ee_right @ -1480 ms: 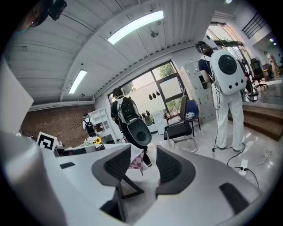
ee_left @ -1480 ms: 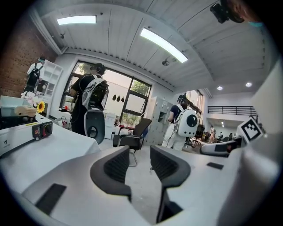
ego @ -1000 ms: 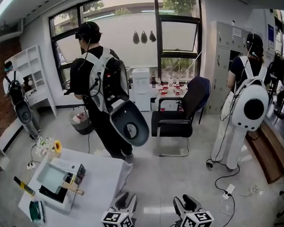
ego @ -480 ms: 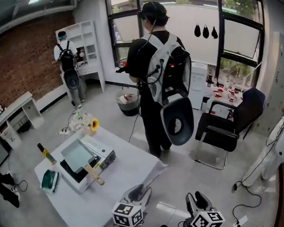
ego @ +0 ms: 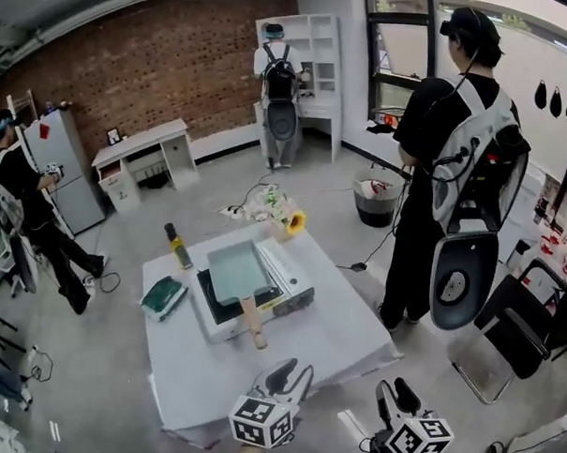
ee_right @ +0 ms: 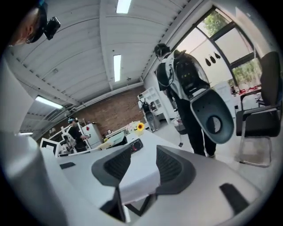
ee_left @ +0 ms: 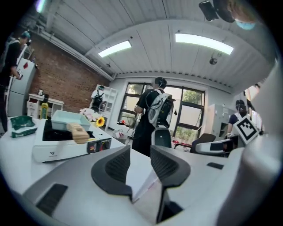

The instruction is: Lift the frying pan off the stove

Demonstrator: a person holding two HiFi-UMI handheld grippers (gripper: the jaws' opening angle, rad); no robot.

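A pale teal square frying pan (ego: 233,268) with a wooden handle (ego: 254,325) rests on a white portable stove (ego: 298,289) in the middle of the white-clothed table (ego: 335,340). The handle points toward me. My left gripper (ego: 289,376) hovers over the table's near edge, a short way from the handle's end, open with nothing between its fingers. My right gripper (ego: 394,397) hangs open beyond the table's near right corner, also empty. In the left gripper view the pan (ee_left: 66,118) and stove (ee_left: 53,148) lie ahead to the left of the gripper (ee_left: 140,155). The right gripper (ee_right: 143,162) faces the table.
A dark bottle (ego: 178,246) and a green cloth (ego: 164,296) lie left of the stove, and flowers (ego: 286,216) stand at the far corner. A person with a backpack (ego: 453,163) stands right of the table, near a black chair (ego: 532,326) and a bin (ego: 374,199).
The head view has swung left, bringing the table and stove from the lower left to the centre. Both grippers stay low in front, jaws unchanged.
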